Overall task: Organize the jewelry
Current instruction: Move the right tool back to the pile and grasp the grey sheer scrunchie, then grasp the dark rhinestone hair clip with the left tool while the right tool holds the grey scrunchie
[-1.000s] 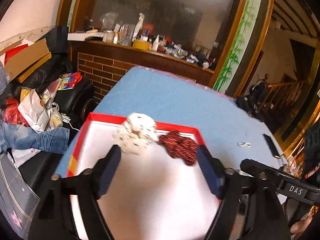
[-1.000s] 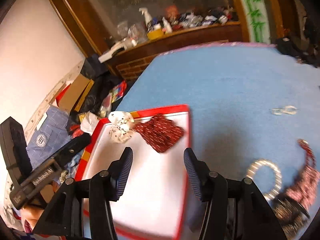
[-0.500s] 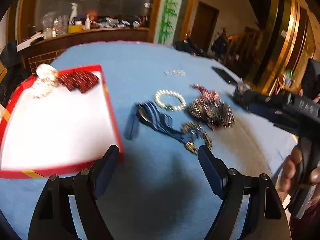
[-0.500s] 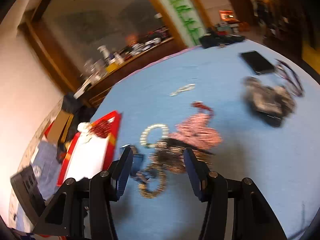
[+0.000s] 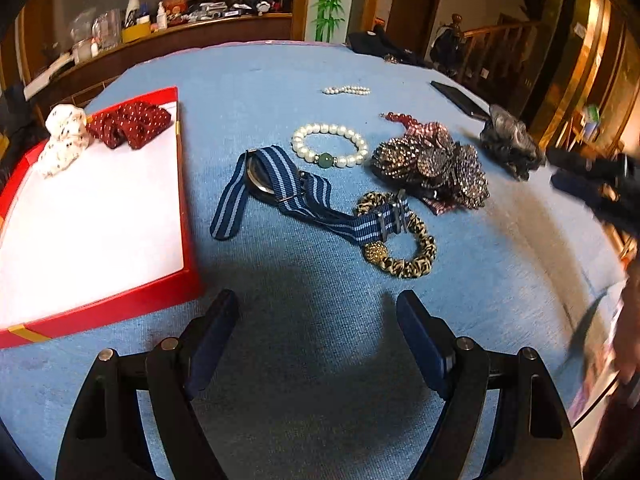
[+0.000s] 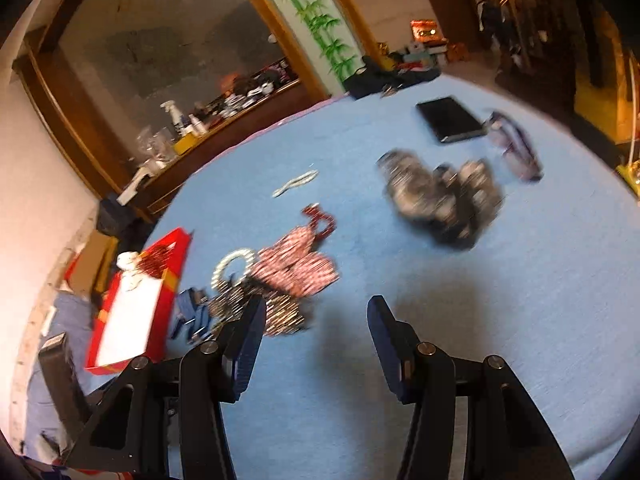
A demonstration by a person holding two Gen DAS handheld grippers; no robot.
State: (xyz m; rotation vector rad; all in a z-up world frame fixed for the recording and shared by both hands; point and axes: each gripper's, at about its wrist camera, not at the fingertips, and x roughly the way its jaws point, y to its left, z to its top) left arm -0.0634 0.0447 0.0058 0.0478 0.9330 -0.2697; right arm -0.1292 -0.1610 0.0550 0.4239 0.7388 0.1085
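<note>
A red box (image 5: 187,208) with a white floor holds a white scrunchie (image 5: 66,136) and a dark red one (image 5: 132,123) at its far end. Right of it on the blue cloth lie a blue striped watch (image 5: 276,188), a pearl bracelet (image 5: 329,145), a leopard scrunchie (image 5: 404,236), a sequinned pile (image 5: 436,164) and a small bead string (image 5: 346,90). My left gripper (image 5: 318,316) is open and empty, short of the watch. My right gripper (image 6: 316,320) is open and empty, beside the blurred sequinned pile (image 6: 296,268). The box also shows in the right wrist view (image 6: 170,284).
A grey scrunchie (image 5: 510,142) and a black phone (image 5: 460,100) lie at the far right; in the right wrist view, the phone (image 6: 452,118), the grey scrunchie (image 6: 440,200) and sunglasses (image 6: 516,148). A cluttered wooden counter (image 5: 160,40) stands behind the table.
Both grippers swung right, away from the red box, toward the loose jewelry on the cloth. Both stayed open and empty.
</note>
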